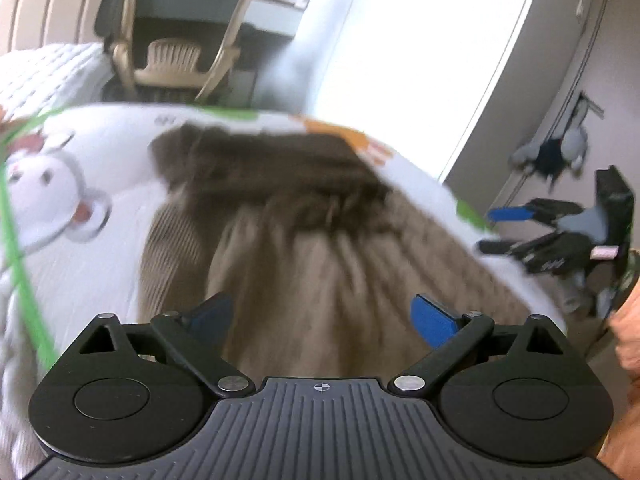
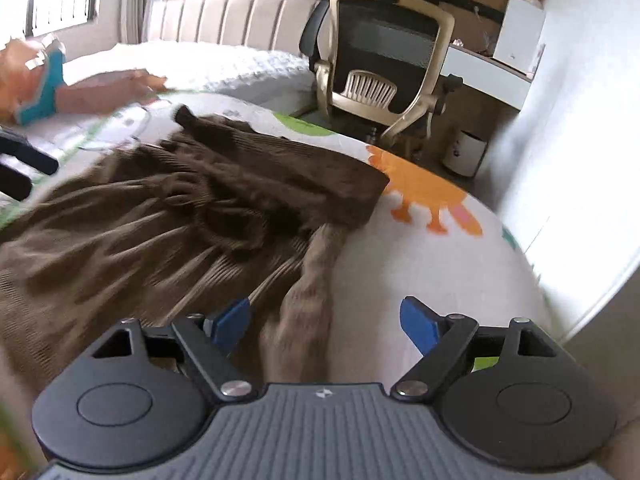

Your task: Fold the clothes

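Bed sheet (image 2: 420, 264) with cartoon prints, spread flat as a folding surface. Nearest, left gripper (image 1: 324, 316) and right gripper (image 2: 324, 318) both gaping, grasping nothing, poised over brown ribbed garment (image 2: 168, 216). Farther off, garment's darker part doubled over its paler part, rumpled; office chair (image 2: 384, 60) beyond.

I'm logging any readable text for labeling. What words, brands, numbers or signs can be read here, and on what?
No text can be read.
Left claw body: a small crosshair mark, no letters.
Right claw body: a small logo mark, no letters.
Right claw seen from the left wrist view: pale marking on its arm, too blurred to read.
Bedsheet: cartoon animal prints; a faint grey mark near the far edge, too blurred.
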`<state>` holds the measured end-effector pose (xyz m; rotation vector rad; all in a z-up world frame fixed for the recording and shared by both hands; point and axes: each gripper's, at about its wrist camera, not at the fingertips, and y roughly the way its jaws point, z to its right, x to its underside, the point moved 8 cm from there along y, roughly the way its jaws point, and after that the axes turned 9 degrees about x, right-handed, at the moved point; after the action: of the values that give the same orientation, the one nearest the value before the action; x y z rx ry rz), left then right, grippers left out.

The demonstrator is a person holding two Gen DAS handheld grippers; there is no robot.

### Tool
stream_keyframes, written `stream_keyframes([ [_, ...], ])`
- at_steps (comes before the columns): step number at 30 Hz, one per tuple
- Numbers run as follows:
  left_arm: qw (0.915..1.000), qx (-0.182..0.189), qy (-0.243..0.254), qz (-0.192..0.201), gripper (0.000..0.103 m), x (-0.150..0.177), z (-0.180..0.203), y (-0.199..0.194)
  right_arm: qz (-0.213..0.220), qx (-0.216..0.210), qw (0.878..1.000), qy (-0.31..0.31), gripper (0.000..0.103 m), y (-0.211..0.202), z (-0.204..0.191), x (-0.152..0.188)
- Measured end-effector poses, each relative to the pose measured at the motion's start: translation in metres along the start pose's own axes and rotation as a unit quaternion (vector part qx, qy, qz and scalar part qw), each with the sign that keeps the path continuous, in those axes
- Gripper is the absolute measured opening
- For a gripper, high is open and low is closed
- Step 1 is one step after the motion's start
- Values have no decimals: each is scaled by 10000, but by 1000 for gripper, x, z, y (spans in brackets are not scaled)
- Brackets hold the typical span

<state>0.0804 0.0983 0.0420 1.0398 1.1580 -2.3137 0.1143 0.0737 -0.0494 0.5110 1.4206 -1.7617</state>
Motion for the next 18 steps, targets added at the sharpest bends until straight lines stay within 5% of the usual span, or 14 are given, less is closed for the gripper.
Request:
stream_keyframes([
  [6,9972,-390,-538,-345,99,-17,-59,47,-550,210,9983,-41,87,67,18,11],
  [9,9940,-648,-734,-491,99,-9,-95,49,-649,-76,9968,450,92,67,42,23],
  [13,9934,-531,-863,-529,99,-13,-103,32,-574,-188,9959,675,92,71,46,8],
  [18,9984,-283,-485,-67,99,-73,-88,38,-559,-140,9947,856,93,111,39,-20],
])
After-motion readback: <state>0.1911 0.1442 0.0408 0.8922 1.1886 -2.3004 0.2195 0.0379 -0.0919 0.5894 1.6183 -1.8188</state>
